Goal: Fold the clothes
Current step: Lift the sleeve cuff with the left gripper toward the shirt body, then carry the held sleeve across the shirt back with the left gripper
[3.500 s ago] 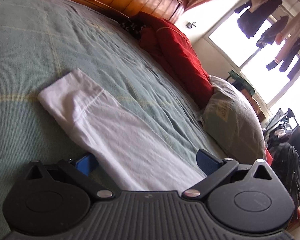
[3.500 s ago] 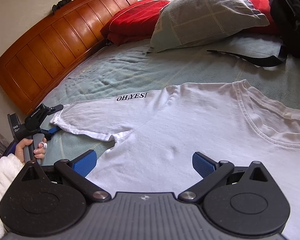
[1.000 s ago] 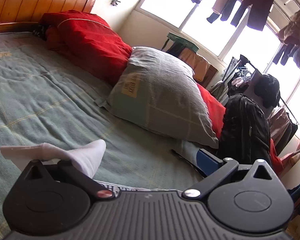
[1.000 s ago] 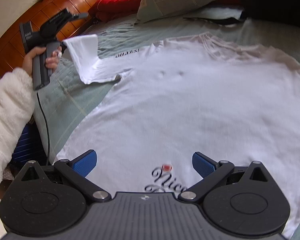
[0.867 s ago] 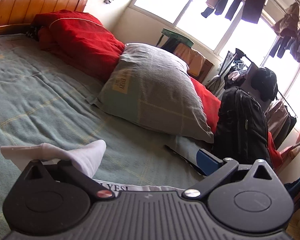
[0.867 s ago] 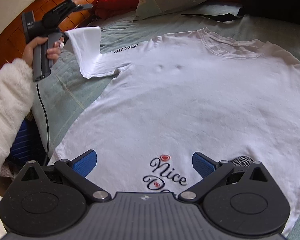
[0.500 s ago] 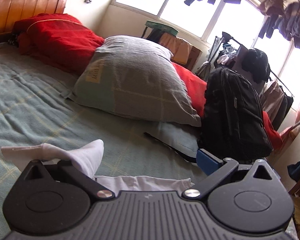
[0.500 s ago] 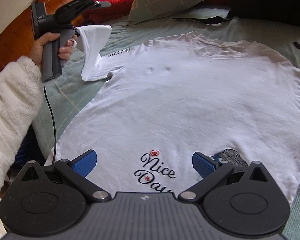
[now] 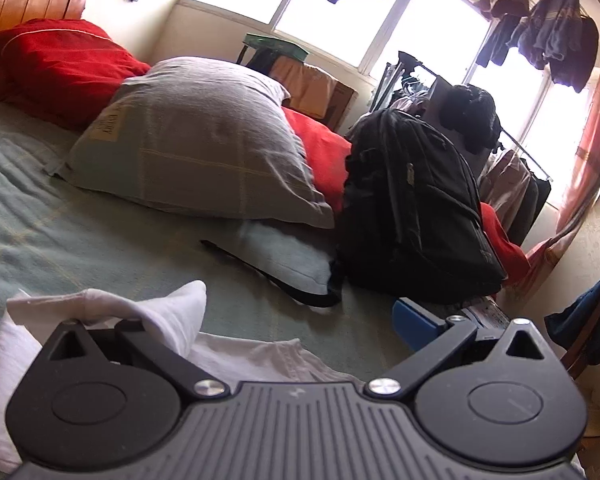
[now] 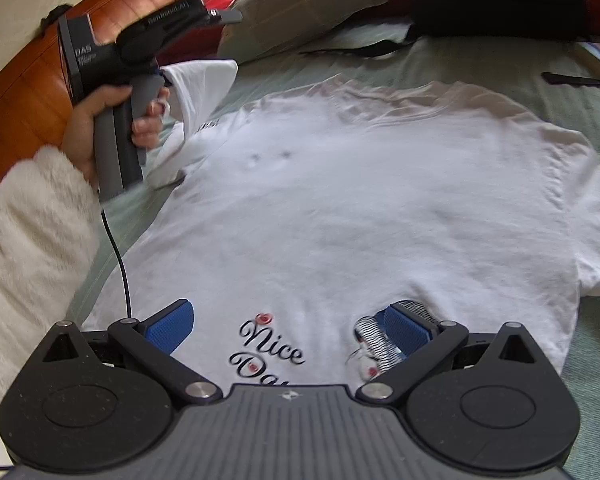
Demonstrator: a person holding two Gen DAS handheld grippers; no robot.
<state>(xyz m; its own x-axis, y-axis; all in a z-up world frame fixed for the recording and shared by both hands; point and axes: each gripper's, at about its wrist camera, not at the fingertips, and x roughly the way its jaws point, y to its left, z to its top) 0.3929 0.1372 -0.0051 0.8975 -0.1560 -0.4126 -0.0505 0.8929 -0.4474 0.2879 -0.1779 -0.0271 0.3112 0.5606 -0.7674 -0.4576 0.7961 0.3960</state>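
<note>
T-shirt (image 10: 360,184) light, limp (judged); best taken at hems | left gripper (image 9: 236,320) spread, sleeve (image 9: 168,312) draped over one finger | right gripper (image 10: 286,322) agape, empty

White T-shirt (image 10: 360,200), lower front: black script "Nice Da…" with small red hearts; the second word is cut off by the camera body. Sleeve edge of the same shirt: a short black print, blurred, unreadable.
Left tongs (image 10: 220,16), handheld unit: "DAS" in white on the rear block; a smaller line beneath and lettering along the top, both illegible.
Grey pillow (image 9: 204,140): yellowish label with print, unreadable.
</note>
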